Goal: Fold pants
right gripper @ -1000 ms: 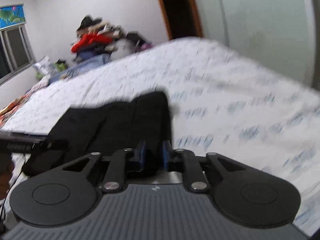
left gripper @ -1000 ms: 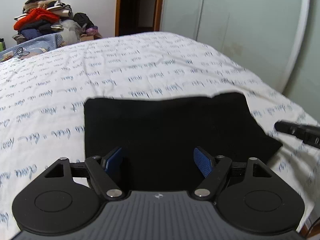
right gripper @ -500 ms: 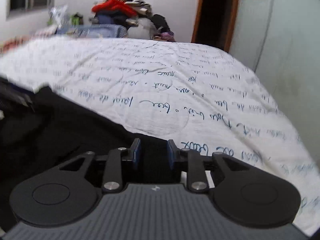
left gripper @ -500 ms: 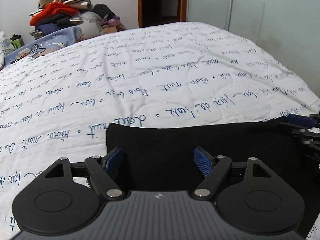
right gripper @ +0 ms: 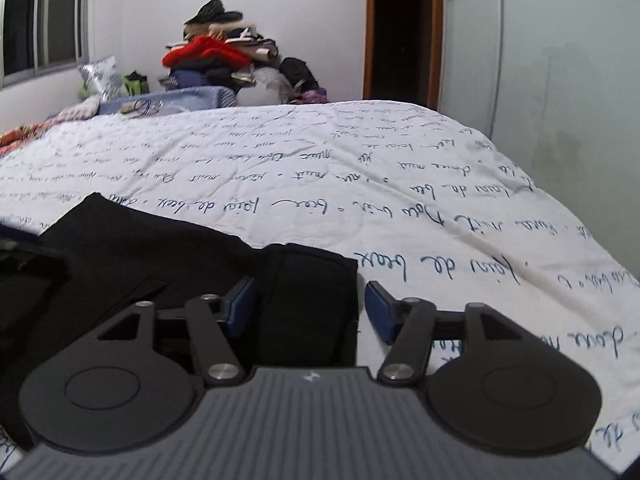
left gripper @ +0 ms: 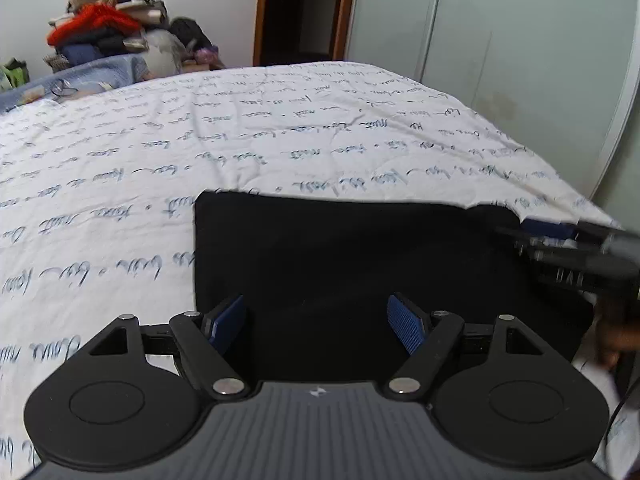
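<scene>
The black pants [left gripper: 352,252] lie folded into a flat rectangle on the white bed cover [left gripper: 280,120]. My left gripper [left gripper: 316,316] hovers open over their near edge, with cloth below the blue pads and none pinched. My right gripper [left gripper: 552,236] is at the pants' far right corner. In the right wrist view that gripper [right gripper: 308,300] has its jaws opening. A thick folded corner of the pants [right gripper: 312,288] lies between the fingers [right gripper: 380,312], with a gap to the pad on the right.
A pile of clothes [left gripper: 100,28] [right gripper: 216,48] sits beyond the bed's far end. A dark doorway [left gripper: 300,12] and pale wardrobe doors [left gripper: 520,60] line the right side. A window [right gripper: 40,28] is at the left. A hand [left gripper: 616,336] shows at the right edge.
The right gripper's jaws have spread from nearly shut on the pants' corner, and the cloth now rests on the bed. The left gripper stays open over the near edge.
</scene>
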Motion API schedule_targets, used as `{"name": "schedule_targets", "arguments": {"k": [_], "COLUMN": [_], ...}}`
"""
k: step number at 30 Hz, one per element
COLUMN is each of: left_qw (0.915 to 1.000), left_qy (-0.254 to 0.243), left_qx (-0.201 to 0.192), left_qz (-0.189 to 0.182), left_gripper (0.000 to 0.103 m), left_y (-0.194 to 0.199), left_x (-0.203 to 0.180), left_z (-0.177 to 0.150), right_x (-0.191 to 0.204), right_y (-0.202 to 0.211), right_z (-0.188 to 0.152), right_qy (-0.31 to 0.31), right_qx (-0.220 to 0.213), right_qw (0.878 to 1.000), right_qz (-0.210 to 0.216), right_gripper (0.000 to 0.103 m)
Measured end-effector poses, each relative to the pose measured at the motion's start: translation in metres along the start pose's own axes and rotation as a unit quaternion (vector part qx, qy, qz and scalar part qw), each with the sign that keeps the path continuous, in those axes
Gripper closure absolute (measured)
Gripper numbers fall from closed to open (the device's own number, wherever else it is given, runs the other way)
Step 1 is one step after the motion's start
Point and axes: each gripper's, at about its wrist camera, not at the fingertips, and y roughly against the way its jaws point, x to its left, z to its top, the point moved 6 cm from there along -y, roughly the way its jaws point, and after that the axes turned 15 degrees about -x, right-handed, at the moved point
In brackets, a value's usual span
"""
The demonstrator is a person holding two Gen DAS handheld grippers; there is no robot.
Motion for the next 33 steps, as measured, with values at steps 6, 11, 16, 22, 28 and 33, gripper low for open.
{"name": "schedule_targets", "arguments": {"k": [6,11,16,22,28,33], "left_qw": [0.9965,0.9973,0.9987,0.9994,0.999,0.9987], "left_qy": [-0.067,-0.051,-0.028,0.018,0.018,0.012], "left_qx": [-0.047,-0.047,-0.024,-0.007,-0.009,-0.007], "left_qz": [0.018,0.023,0.036,0.029,0.041,0.049], "left_gripper": [0.022,0.022,0.022,0.018,0.016,0.011], "left_y": [0.009,0.019,0.027,0.025,0.026,0.025], "left_x": [-0.01,-0.002,0.015,0.026,0.025,0.025], "left_z": [-0.016,-0.012,-0.023,-0.026,-0.029,-0.029], "right_x": [0.005,-0.004,0.031,0.045,0.041,0.04], "right_y": [-0.001,0.002,0.047,0.036,0.036,0.036], "right_z": [-0.001,0.004,0.025,-0.009,-0.013,-0.015], "right_qy": [0.027,0.007,0.065,0.089,0.086,0.075], "right_qx": [-0.005,-0.012,-0.061,-0.003,-0.004,-0.001], "right_qw": [0.999,0.999,0.996,0.996,0.996,0.997], "right_qz": [-0.033,-0.049,-0.016,-0.013,-0.022,-0.019], "right_gripper": [0.023,0.015,0.015,0.004,0.0,0.0]}}
